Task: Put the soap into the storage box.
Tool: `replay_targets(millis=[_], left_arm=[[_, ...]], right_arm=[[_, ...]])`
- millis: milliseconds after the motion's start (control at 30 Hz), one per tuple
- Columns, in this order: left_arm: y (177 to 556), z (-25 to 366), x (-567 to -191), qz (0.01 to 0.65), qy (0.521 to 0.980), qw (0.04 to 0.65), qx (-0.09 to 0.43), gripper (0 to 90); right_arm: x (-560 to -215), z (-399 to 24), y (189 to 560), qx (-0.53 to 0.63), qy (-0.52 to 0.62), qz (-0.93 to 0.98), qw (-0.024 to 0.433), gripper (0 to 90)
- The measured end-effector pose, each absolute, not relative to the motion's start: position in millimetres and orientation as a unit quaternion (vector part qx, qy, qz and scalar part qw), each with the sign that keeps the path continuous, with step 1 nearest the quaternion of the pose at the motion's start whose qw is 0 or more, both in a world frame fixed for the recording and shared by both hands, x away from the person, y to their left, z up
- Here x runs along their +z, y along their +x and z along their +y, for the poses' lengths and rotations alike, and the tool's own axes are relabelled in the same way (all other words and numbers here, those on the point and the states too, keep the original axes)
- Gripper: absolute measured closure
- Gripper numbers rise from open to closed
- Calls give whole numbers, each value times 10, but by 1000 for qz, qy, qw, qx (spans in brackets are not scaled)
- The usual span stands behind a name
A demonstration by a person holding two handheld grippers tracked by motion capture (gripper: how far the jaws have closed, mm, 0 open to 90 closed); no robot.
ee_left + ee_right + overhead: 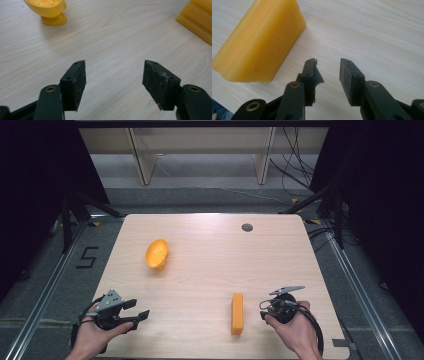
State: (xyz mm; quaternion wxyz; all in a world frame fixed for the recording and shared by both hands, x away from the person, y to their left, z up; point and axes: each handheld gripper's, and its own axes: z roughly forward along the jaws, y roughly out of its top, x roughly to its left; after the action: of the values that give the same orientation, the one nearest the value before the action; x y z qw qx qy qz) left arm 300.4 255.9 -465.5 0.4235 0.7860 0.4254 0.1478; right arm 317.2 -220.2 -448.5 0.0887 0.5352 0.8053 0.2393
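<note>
Pale wooden table [210, 270] is used; nothing is gripped yet. Left claw [113, 75] is spread, empty. Right claw [328, 72], narrowly parted, is kept just right of the yellow-orange waxy block [259, 42], which probably must be approached and pinched next.

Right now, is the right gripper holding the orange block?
No: in the right gripper view the right gripper has only bare table between its jaws, and the orange block lies apart beside them.
</note>
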Motion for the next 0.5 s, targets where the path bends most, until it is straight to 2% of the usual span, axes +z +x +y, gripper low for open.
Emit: replay_targets(millis=[200,233,333,433,500], left_arm=[[3009,2561,-4668,427,794,410,142,329],[3006,2565,-4669,423,796,410,139,329],[2993,2555,-4669,429,793,411,134,330],[2991,2548,-4681,428,793,414,131,330],[2994,2557,-4678,422,801,404,130,331]], right_arm=[[-4486,-2191,3171,232,546,802,69,636],[-4448,-2155,3161,216,578,785,50,616],[-4448,-2146,3171,204,585,783,54,613],[-4412,-2116,3176,209,589,780,38,597],[-4304,-2071,3215,196,603,773,40,553]])
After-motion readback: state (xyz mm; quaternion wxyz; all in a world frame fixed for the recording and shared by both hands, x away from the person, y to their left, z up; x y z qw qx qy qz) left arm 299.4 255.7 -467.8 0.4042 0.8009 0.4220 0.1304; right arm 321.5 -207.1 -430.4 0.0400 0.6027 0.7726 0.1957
